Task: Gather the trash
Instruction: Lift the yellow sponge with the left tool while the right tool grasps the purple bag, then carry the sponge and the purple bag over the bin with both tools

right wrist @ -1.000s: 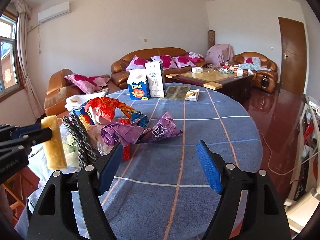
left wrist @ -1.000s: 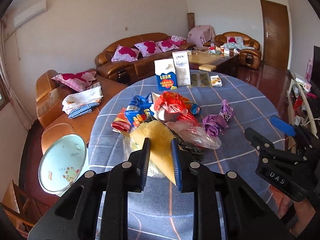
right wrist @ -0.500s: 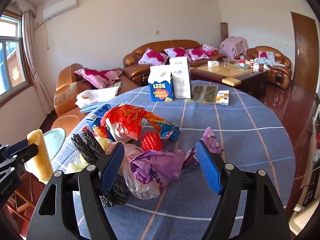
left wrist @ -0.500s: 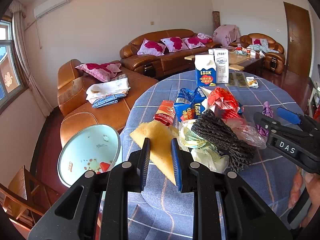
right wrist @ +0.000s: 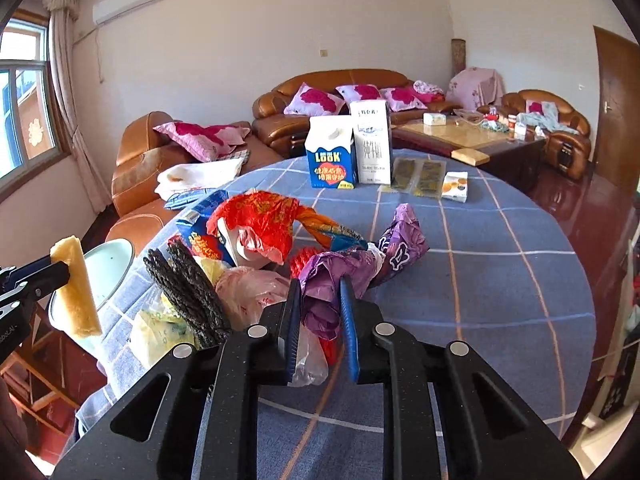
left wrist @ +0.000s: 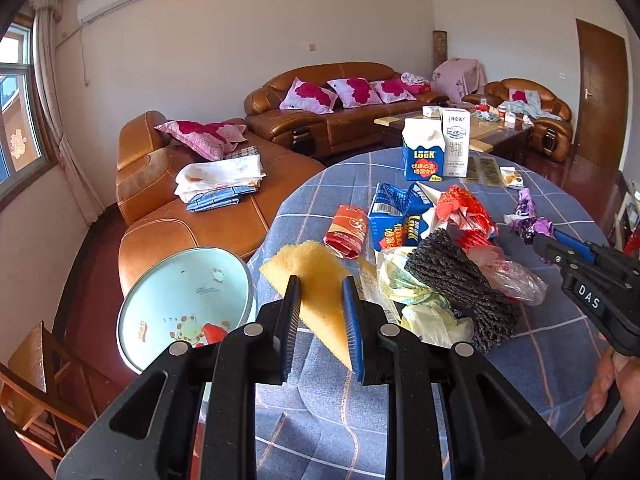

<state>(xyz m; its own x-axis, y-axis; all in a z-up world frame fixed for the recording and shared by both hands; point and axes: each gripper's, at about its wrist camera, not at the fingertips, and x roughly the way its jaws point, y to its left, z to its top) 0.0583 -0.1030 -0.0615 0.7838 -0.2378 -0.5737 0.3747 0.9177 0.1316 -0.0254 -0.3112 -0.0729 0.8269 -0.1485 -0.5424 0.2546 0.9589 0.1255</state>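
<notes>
My left gripper (left wrist: 320,280) is shut on a yellow sponge (left wrist: 312,264), held over the table's left edge near a pale green bin (left wrist: 188,300) that stands beside the table. The right wrist view shows the sponge (right wrist: 78,288) at far left. My right gripper (right wrist: 320,282) has its jaws closing, and both pads press a crumpled purple wrapper (right wrist: 352,260) in the trash pile. The pile also holds a red wrapper (right wrist: 260,216), a black scourer (left wrist: 460,288), a pink plastic bag (right wrist: 248,288) and a flattened blue carton (left wrist: 396,216).
Two upright milk cartons (left wrist: 424,156) and small flat packets (left wrist: 484,170) stand at the far side of the round checked table (left wrist: 320,420). A red packet (left wrist: 348,232) lies left of the pile. Brown sofas and a wooden chair (left wrist: 32,384) surround the table.
The left gripper carried the sponge leftward, bringing the bin closer. The right gripper moved into the pile and its wide jaws closed on the purple wrapper.
</notes>
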